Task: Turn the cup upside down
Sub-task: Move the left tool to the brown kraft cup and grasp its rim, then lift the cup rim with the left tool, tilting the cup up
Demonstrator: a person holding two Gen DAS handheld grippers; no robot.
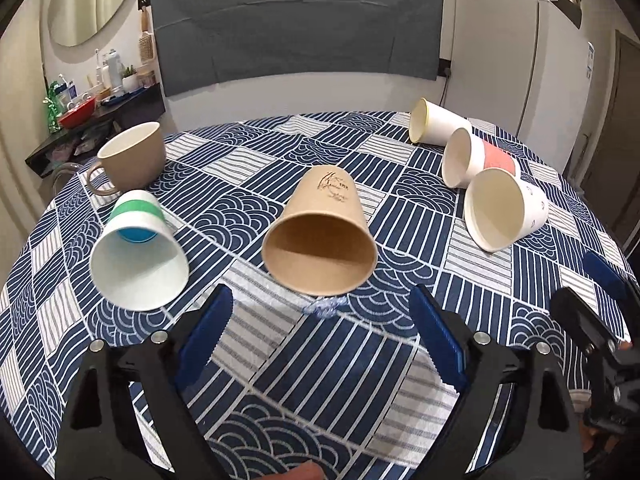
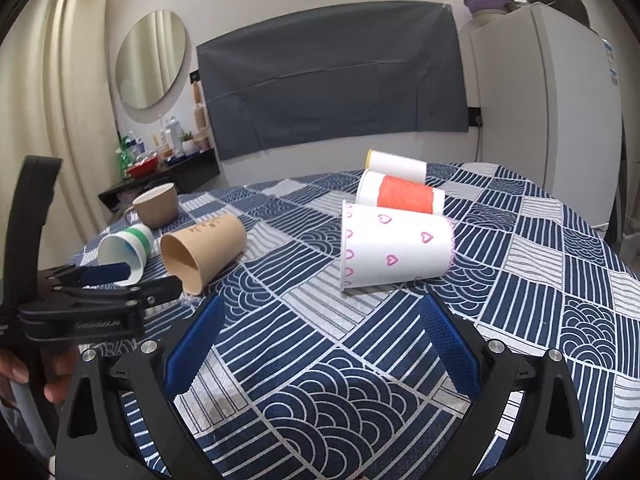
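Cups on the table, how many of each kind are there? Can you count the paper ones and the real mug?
Paper cups lying on their sides: 5 (brown, green-banded, heart-printed, orange-banded, yellow-rimmed)
Ceramic mugs standing upright: 1 (tan mug)
Total: 6
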